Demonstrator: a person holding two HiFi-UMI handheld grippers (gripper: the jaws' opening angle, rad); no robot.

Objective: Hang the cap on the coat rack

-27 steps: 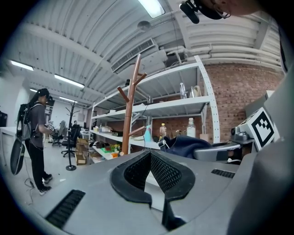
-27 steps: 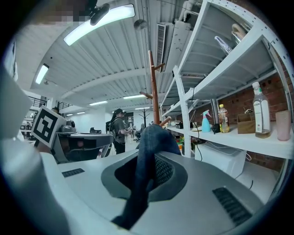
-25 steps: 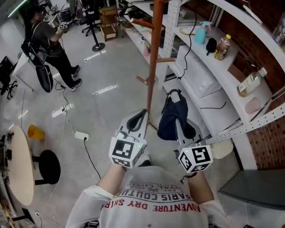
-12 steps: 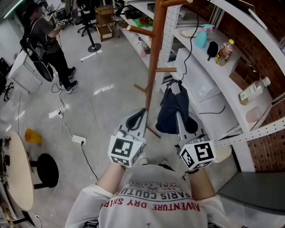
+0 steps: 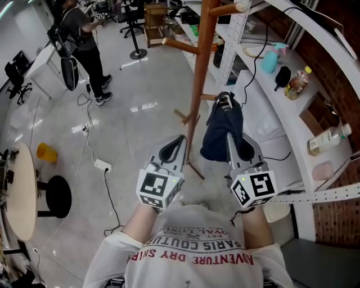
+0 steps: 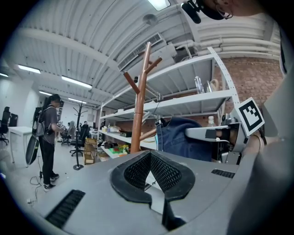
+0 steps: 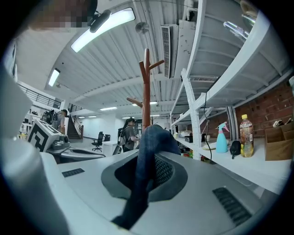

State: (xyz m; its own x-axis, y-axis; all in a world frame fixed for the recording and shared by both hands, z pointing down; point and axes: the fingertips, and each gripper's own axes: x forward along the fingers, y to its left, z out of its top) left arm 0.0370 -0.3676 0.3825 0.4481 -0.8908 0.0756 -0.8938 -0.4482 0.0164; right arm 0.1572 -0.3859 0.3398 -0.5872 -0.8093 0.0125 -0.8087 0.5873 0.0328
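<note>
1. Step in hand: bringing the cap (image 5: 221, 134) up to the coat rack (image 5: 202, 67). It is not hung yet.
2. Right tongs (image 7: 143, 181) are clamped on the cap. Dark blue cloth runs up between the two pads and bulges over the tips in the right gripper view.
3. Left tongs (image 6: 151, 170) are closed with nothing between them. They sit lower centre of the head view, left of the rack pole and not touching the cap.
4. The cap is centre right of the head view, held off the floor just right of the pole. Its top strap is right by a short side peg (image 5: 209, 97). Cannot tell if they touch.
5. Higher pegs show at the top of the frame, one branching left (image 5: 179, 45) and one at the top right (image 5: 228, 8), both well above the cap.
6. Next move, my guess: raise the cap so the strap or crown opening slips over the short peg's tip, then let it settle there.
7. Only after that should the right tongs let go. Releasing too soon would likely drop the cap on the floor.
8. The left tongs look free to steady the cloth if it swings.
</note>
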